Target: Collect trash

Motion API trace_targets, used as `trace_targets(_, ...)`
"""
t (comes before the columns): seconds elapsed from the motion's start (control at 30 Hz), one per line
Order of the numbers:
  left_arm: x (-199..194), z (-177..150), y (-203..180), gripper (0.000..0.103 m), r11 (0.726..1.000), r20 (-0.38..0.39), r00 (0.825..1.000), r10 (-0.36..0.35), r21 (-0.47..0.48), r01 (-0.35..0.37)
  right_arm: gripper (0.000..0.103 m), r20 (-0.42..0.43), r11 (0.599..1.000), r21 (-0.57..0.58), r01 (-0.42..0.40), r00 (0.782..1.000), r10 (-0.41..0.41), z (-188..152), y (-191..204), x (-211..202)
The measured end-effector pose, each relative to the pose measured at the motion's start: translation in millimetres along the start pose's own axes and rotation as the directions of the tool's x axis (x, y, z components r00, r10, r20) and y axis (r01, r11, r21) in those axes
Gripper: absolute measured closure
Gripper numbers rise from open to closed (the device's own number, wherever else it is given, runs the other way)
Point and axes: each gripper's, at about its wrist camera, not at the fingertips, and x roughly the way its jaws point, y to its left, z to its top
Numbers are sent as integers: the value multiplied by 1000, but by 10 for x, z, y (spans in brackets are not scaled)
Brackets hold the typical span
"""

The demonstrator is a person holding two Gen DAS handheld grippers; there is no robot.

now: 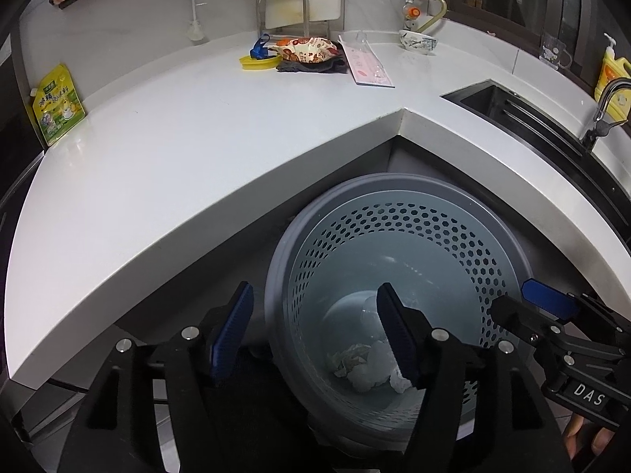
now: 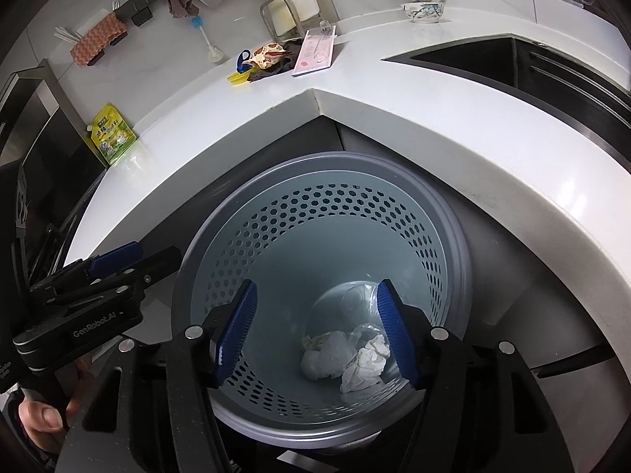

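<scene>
The right finger of the left claw hides part of the crumpled trash in the bin. The sink is cut by the picture edge (right side). The print on the yellow pouch is too small to read.

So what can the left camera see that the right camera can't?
Only the left view shows the soap bottle and tap by the sink.

Only the right view shows the fork on the wall and a thumb on the handle.

Both show the bin with crumpled paper inside, the green pouch and the bowl.
</scene>
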Motion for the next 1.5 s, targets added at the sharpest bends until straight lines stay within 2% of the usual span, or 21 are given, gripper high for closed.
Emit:
trace_targets(0.63, -125, 130, 94, 19, 999, 32, 999, -20, -29, 21, 40, 35, 1000, -17, -13, 999, 14, 154, 51, -113)
trace_targets(1.03, -148, 310, 169, 17, 998, 29, 999, -28, -59, 30, 39, 70, 998, -41, -41, 997, 44, 387, 122, -218)
trace_targets(1.33, -231, 582, 253, 13, 995, 79, 996, -43, -82, 49, 37, 113, 997, -73, -41, 992, 50, 690, 177, -299)
trace_targets(1.5, -230, 770, 299, 13, 997, 100, 995, -17, -70, 24, 36, 132, 997, -76, -31, 990, 41, 854, 160, -331)
